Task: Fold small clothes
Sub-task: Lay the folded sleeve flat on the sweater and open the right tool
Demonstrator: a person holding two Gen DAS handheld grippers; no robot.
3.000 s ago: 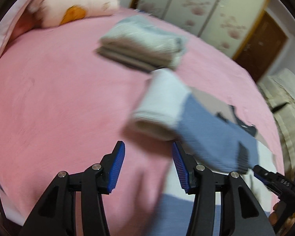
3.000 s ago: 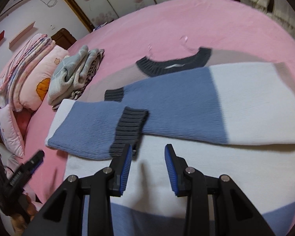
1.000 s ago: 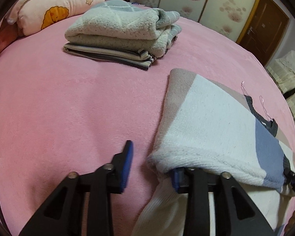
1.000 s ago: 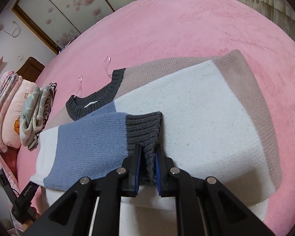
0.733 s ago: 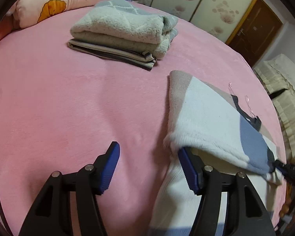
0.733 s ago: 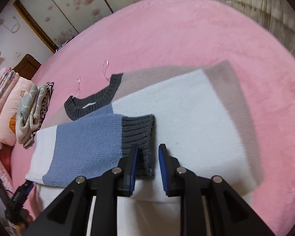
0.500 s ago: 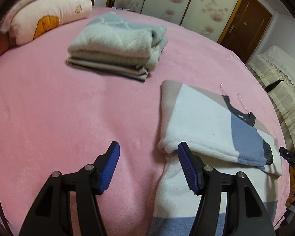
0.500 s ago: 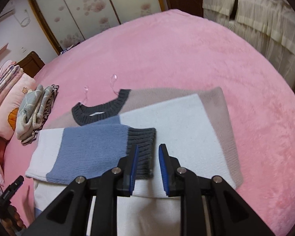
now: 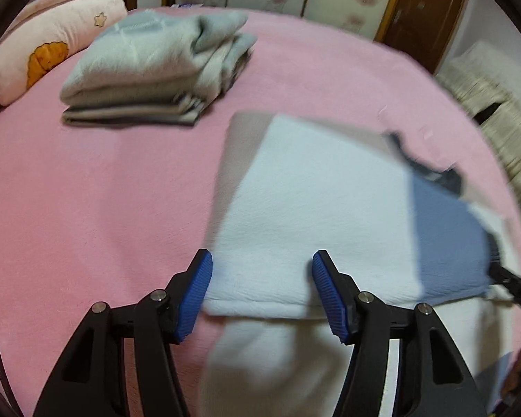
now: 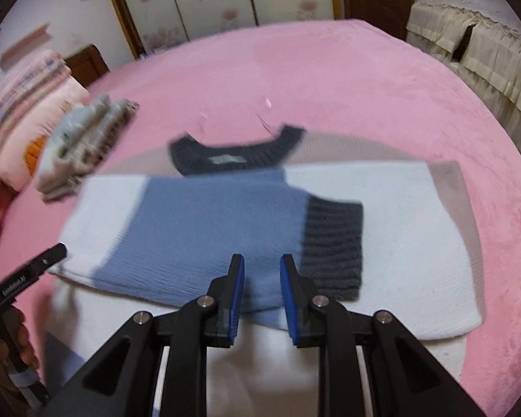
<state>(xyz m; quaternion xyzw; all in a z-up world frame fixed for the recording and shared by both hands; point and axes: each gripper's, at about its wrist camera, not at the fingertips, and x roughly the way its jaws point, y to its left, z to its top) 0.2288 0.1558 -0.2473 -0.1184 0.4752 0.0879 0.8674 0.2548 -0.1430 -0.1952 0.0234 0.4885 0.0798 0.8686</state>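
A: Sweater (image 10: pixel 364 215) flat on the pink bed (image 10: pixel 347 80), both sleeves crossed over the chest, collar (image 10: pixel 236 154) at the far edge. Blue sleeve (image 10: pixel 212 229) on top, dark cuff (image 10: pixel 333 243) to the right.

B: Grippers?

A: Left gripper (image 9: pixel 260 290) spread wide, hovering over the near-left white fold, holding nothing. Right gripper (image 10: pixel 260 299) parted by a narrow gap, poised at the near edge of the blue sleeve, nothing pinched.

B: Risks from here?

A: Probably the loose top sleeve. Lifting the hem for the next fold could slide it off if only one layer gets pinched. Views blurred, so edge alignment hard to judge. Folded stack (image 9: pixel 156 69) far left, well apart, no interference expected.

B: Against the frame one second back?

A: Then, right gripper clamped on the cuff and left one tucked under the fold; now both released. Both views shifted sideways across the garment.
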